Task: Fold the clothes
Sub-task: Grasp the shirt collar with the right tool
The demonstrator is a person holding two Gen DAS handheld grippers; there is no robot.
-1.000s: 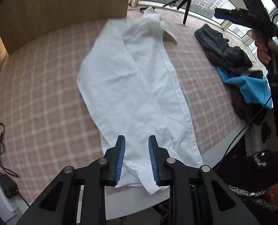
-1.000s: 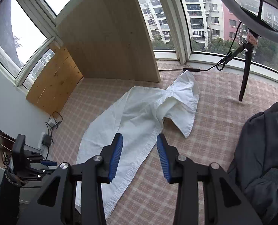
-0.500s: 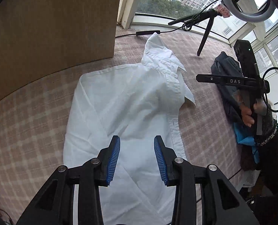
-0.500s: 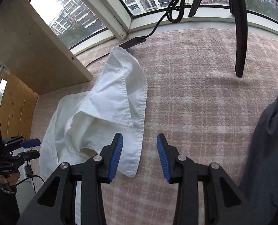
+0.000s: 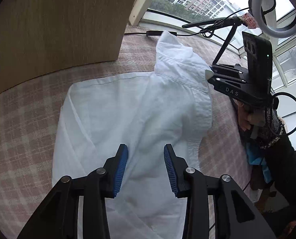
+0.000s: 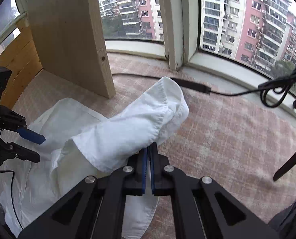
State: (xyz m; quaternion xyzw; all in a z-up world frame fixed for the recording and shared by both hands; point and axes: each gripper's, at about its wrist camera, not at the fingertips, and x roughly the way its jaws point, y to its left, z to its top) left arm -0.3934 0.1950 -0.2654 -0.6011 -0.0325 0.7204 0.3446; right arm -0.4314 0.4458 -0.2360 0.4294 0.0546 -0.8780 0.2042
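Both hands have dropped closer to the counter (image 5: 24, 107) since a second ago, and the right tool (image 6: 148, 149), then spread apart in the air, has now come together on the white shirt's (image 5: 128, 109) collar (image 6: 148, 119).

Only the left wrist view shows the whole layout: the shirt lies flat on the pink checked cloth of the counter, collar toward the window, one sleeve folded across the body. It also shows the right tool from outside, its black tip at the collar point, gripped by a hand (image 5: 245, 117) in a dark knitted sleeve. The left tool (image 5: 146, 168) hangs over the shirt's middle, its ribbed blue pads apart with nothing pressed between them.

The right wrist view alone shows the pinch close up: blue pads nearly touching, crisp stitched collar fabric bunched and lifted above them. It also shows a pale wooden board (image 6: 68, 35) standing upright and a thin black cable (image 6: 189, 84) behind the collar.
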